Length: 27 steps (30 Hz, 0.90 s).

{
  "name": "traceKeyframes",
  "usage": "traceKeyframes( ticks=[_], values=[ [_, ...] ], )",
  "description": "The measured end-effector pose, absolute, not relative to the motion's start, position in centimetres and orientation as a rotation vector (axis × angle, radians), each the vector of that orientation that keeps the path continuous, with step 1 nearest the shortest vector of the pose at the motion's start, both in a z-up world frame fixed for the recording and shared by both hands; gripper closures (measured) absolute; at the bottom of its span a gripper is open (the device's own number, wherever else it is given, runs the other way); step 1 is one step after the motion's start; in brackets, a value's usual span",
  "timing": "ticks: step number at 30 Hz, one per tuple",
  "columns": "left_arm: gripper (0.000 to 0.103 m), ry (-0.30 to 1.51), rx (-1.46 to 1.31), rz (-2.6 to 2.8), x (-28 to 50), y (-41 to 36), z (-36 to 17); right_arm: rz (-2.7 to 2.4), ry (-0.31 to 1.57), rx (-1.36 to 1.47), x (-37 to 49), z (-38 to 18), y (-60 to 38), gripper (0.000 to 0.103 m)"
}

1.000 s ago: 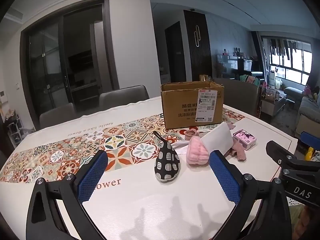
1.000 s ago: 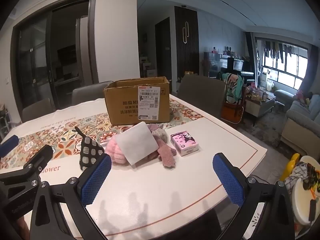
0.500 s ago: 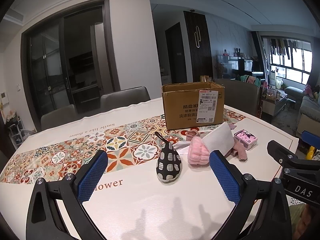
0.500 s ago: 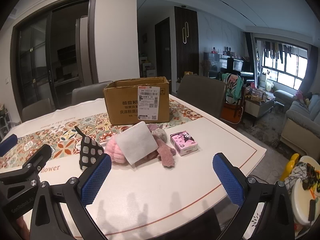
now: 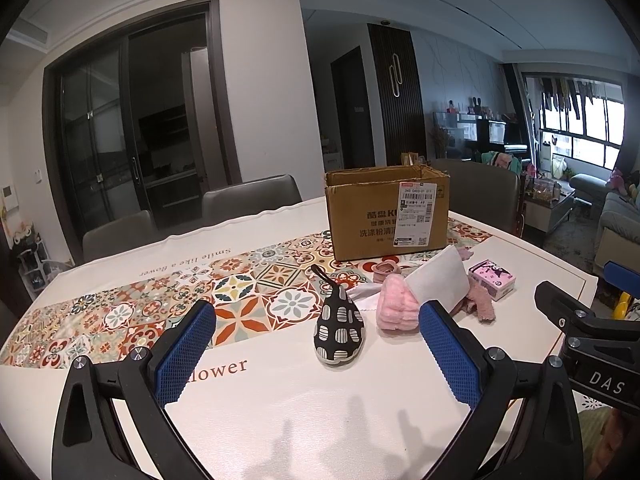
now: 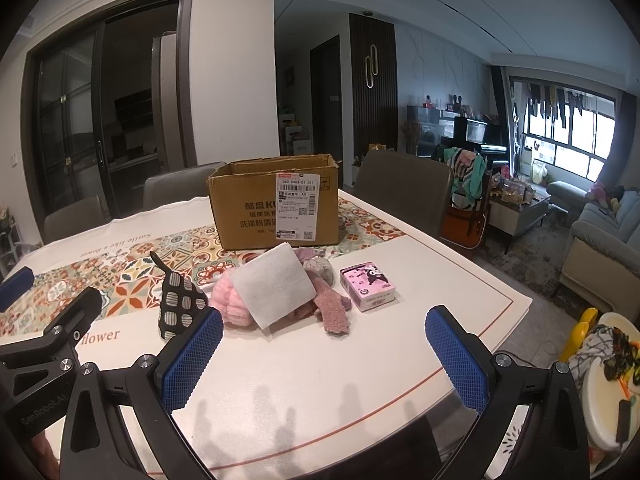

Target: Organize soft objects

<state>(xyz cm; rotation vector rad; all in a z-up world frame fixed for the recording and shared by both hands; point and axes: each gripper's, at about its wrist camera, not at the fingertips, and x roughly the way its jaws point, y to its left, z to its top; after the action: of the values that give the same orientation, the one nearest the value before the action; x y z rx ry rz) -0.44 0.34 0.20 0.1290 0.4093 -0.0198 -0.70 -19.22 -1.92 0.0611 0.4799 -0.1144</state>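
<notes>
A heap of soft things lies mid-table: a black pouch with pale patches (image 5: 339, 326) (image 6: 180, 304), a fluffy pink piece (image 5: 394, 308) (image 6: 230, 306), a white square cloth (image 5: 440, 284) (image 6: 274, 286) leaning on top, and mauve fuzzy fabric (image 6: 334, 308) (image 5: 482, 306). An open cardboard box (image 5: 386, 216) (image 6: 276, 204) stands just behind them. My left gripper (image 5: 316, 354) is open and empty, hovering short of the pouch. My right gripper (image 6: 324, 354) is open and empty, near the table's front edge, short of the heap.
A small pink printed box (image 6: 368, 286) (image 5: 492, 278) sits right of the heap. The table (image 6: 320, 380) carries a patterned tile runner (image 5: 160, 304). Grey chairs (image 6: 404, 188) ring the far side. A sofa (image 6: 600, 248) and cluttered stool (image 6: 608, 380) are at right.
Both views have shifted only slightly; the heap and box sit a touch farther away in the left wrist view. Nothing on the table has moved and both grippers stay open.
</notes>
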Motion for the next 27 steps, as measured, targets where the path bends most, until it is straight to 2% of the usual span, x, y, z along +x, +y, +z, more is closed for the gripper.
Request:
traceKeyframes(
  ticks=[27],
  values=[
    [0.0, 0.406, 0.132, -0.019, -0.63, 0.29, 0.27, -0.116, 0.479, 0.06, -0.62, -1.86, -19.17, 0.0]
  ],
)
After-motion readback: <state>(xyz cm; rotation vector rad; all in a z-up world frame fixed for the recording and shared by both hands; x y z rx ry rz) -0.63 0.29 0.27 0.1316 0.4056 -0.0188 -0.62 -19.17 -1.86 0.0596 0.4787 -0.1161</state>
